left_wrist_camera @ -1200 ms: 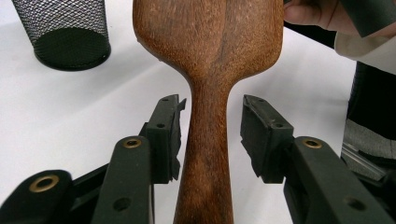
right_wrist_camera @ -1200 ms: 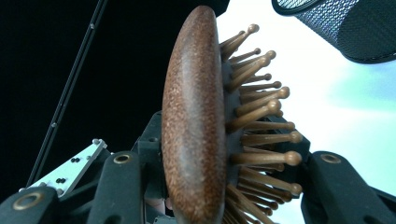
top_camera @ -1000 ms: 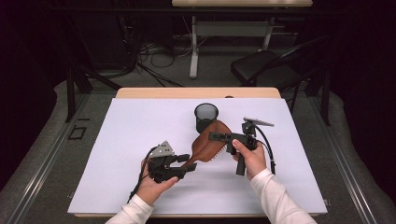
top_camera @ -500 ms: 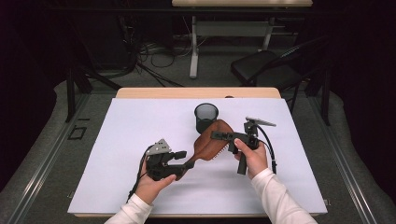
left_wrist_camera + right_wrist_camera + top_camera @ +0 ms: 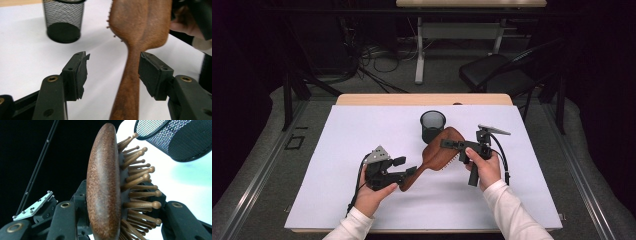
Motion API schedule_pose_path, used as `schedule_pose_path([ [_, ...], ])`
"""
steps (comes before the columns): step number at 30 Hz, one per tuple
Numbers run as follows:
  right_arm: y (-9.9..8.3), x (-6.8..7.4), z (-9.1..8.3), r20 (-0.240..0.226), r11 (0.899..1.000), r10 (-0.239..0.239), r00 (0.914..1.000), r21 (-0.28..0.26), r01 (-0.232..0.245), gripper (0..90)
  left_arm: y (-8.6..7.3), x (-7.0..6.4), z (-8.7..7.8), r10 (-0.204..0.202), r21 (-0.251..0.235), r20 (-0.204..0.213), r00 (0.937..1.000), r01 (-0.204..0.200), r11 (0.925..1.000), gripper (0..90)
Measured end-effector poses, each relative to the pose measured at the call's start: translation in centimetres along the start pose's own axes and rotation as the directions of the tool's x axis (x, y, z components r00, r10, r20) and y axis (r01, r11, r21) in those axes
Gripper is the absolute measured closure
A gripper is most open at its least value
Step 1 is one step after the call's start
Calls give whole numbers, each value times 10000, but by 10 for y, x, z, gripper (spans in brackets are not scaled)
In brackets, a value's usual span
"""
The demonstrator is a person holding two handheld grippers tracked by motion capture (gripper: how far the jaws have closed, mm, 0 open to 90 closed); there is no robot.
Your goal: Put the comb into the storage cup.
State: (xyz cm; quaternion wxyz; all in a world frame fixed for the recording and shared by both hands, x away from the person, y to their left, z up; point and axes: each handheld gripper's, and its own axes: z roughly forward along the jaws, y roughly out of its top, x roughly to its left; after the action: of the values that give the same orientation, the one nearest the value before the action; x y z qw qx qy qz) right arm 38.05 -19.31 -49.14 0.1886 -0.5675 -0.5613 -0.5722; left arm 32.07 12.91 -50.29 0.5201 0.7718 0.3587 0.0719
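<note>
A brown wooden hairbrush (image 5: 439,152) is held over the white table (image 5: 362,130), head toward the far right and handle toward the near left. My right gripper (image 5: 453,146) is shut on the brush head (image 5: 103,182), one jaw on the smooth back and the other among the bristle pins. My left gripper (image 5: 406,166) is open, and the brush handle (image 5: 130,82) runs between its jaws, close against the right jaw. A gap shows between the handle and the left jaw of my left gripper (image 5: 113,63).
A black mesh cup (image 5: 432,125) stands upright just behind the brush head, also in the left gripper view (image 5: 63,20) and the right gripper view (image 5: 175,137). A dark chair (image 5: 497,72) and floor cables lie beyond the table's far edge.
The left hand has shifted slightly left and turned a little at the handle end. The right gripper with the brush head has edged slightly right.
</note>
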Motion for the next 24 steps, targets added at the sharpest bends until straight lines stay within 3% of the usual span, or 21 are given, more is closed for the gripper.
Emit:
schedule_pose_path([
  [5,1,-1,-1,40,10000,51,10000,-86,-51,493,0,3,-1,-160,-96,-336,9993,157,9998,394],
  [19,2,-2,-6,77,9999,40,10000,-125,-39,493,-1,8,-3,-247,-267,-686,9973,230,9994,395],
  [22,3,-2,-6,74,9999,41,10000,-158,-40,493,-1,9,-3,-180,-217,-974,9951,160,9996,351],
  [24,3,-2,-6,63,9998,30,10000,-184,-29,493,-2,11,-2,-389,-134,-1062,9936,377,9992,304],
])
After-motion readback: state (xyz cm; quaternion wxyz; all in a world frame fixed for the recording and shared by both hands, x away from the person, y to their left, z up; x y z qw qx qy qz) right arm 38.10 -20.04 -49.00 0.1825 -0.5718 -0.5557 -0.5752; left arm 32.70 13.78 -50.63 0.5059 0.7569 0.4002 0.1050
